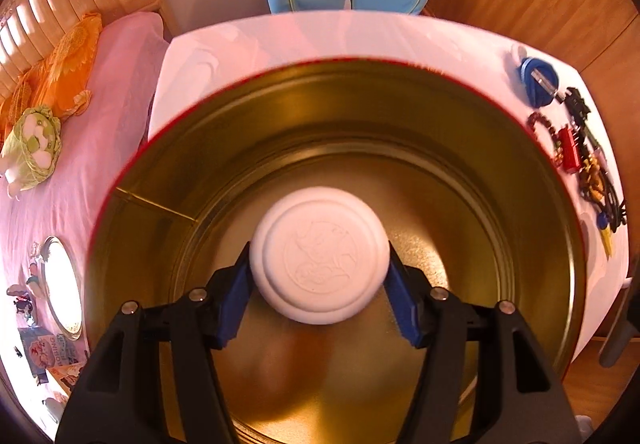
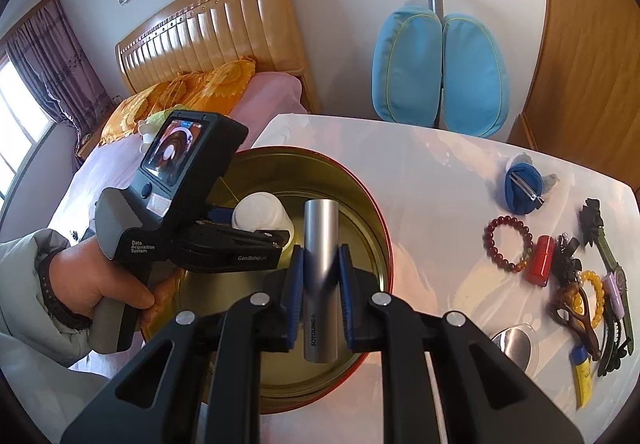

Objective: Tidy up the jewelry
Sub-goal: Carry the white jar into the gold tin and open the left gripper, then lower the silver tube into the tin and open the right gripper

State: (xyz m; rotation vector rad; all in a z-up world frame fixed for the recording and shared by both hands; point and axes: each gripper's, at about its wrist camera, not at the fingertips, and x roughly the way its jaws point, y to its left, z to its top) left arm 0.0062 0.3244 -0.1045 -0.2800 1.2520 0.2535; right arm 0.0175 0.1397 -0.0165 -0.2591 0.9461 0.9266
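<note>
A round gold tin with a red rim (image 1: 400,148) (image 2: 360,196) stands on the white table. My left gripper (image 1: 320,276) is shut on a white round jar (image 1: 320,256) and holds it inside the tin; the jar also shows in the right wrist view (image 2: 260,214). My right gripper (image 2: 320,276) is shut on a silver tube (image 2: 320,236) marked SOYOUNG, held over the tin's near side. Loose jewelry lies on the table at right: a red bead bracelet (image 2: 508,242), a yellow bead bracelet (image 2: 592,292), a green watch (image 2: 610,264) and a blue pouch (image 2: 522,186).
A red cylinder (image 2: 540,260), a small round mirror (image 2: 516,344) and a yellow tube (image 2: 582,376) lie among the jewelry. A blue chair (image 2: 440,72) stands behind the table. A bed with a pink sheet (image 1: 60,180) is at the left.
</note>
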